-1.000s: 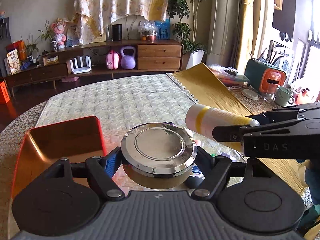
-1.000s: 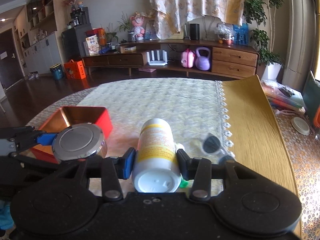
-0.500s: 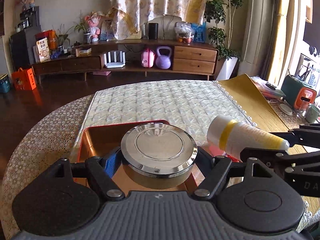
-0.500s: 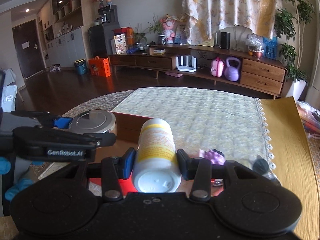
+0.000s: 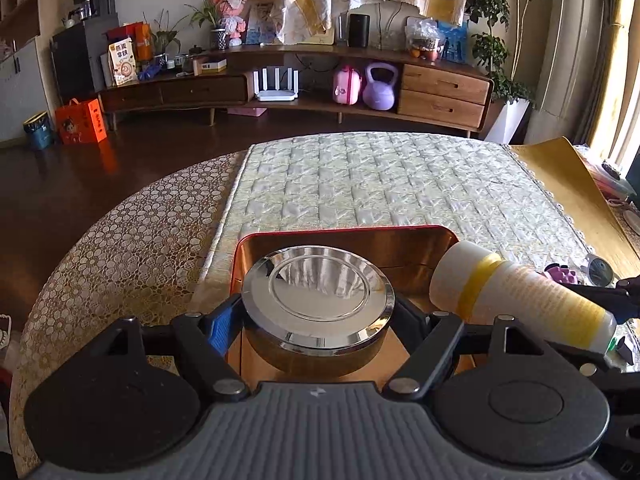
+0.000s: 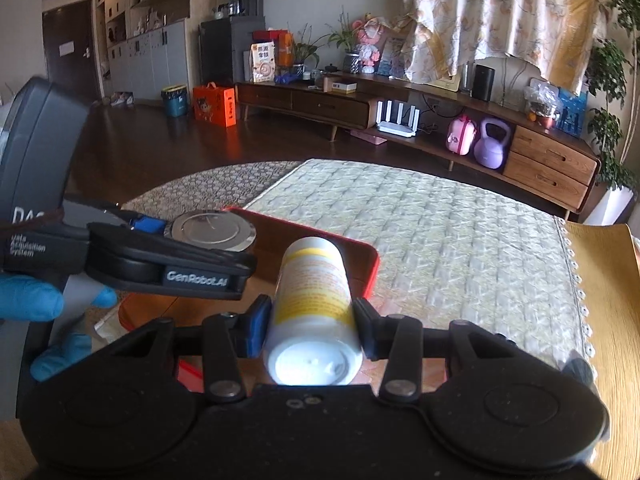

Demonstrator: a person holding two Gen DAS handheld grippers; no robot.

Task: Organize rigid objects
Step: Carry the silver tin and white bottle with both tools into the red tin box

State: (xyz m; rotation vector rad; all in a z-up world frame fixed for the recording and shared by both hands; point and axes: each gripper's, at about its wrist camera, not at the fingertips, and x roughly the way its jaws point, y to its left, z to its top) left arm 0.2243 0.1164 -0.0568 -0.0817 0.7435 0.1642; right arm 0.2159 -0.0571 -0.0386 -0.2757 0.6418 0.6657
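Observation:
My left gripper [image 5: 318, 320] is shut on a round shiny metal tin [image 5: 318, 296] and holds it over the red tray [image 5: 416, 230], whose inside is copper-coloured. My right gripper [image 6: 310, 326] is shut on a white bottle with a yellow label [image 6: 312, 292], lying lengthwise between the jaws with its base toward the camera. In the left wrist view the bottle [image 5: 520, 298] hangs over the tray's right edge. In the right wrist view the tin [image 6: 212, 232] and the left gripper [image 6: 168, 254] sit to the left, above the tray [image 6: 370, 268].
The tray rests on a quilted pale cloth [image 5: 400, 184] over a round table with a pebble-patterned cover [image 5: 120, 256]. A purple toy [image 5: 562, 274] and a small round dark object [image 5: 598, 270] lie right of the tray. A gloved hand [image 6: 28, 300] holds the left gripper.
Both grippers have swung left across the table with their loads. The tray, at the left before, now lies directly under the tin, and the bottle has come over its right edge.

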